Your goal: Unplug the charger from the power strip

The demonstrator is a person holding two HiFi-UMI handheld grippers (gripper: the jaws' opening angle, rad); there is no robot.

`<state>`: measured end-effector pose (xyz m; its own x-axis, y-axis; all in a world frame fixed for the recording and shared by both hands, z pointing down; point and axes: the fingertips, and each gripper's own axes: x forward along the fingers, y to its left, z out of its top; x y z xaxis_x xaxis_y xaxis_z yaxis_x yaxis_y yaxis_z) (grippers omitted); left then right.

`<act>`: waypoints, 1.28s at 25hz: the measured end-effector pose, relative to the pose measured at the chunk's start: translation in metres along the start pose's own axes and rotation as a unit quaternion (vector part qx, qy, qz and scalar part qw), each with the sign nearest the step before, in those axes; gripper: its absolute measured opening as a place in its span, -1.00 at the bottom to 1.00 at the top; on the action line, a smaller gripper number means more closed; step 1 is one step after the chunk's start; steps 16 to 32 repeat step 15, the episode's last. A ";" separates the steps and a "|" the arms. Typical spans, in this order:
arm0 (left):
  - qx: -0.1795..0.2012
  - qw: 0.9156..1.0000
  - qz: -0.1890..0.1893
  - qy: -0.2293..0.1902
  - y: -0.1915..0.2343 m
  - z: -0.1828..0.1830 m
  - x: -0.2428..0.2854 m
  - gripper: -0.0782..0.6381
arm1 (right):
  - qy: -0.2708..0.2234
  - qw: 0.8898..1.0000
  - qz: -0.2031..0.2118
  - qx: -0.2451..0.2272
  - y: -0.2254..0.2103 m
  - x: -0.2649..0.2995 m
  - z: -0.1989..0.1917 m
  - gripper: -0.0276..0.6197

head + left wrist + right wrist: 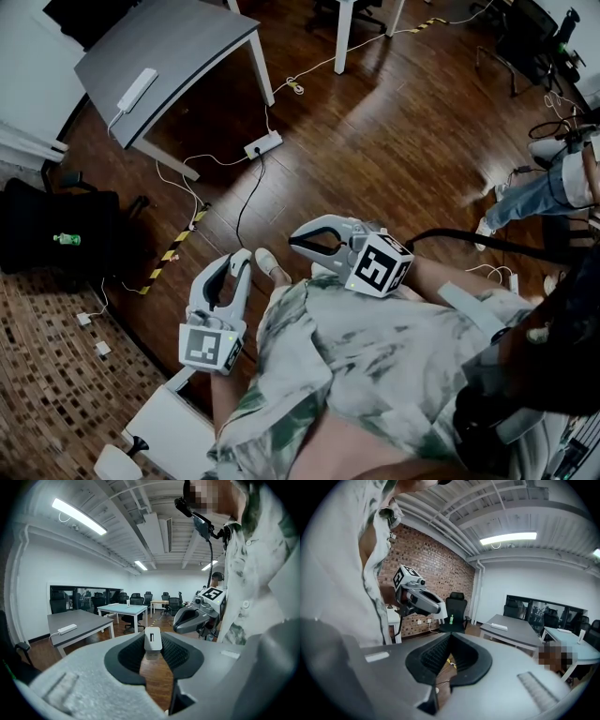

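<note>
Currently, left gripper: clamped on the white charger, which I hold well clear.
Right gripper: closed, empty, idle.
Power strip: far floor; unplugging apparently done.

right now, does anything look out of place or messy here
Loose cables sprawl over the floor around a power strip lying by the grey table, a trip hazard. The white charger is clamped in the left gripper, plugged into nothing.
</note>
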<state>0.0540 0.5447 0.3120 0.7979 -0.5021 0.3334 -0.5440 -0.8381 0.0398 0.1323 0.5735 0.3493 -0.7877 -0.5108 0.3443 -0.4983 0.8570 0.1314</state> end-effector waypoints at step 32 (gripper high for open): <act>-0.007 1.000 -0.006 0.001 0.069 -0.007 0.010 -0.49 | 0.012 1.000 0.006 0.002 -0.032 0.062 0.000 -0.90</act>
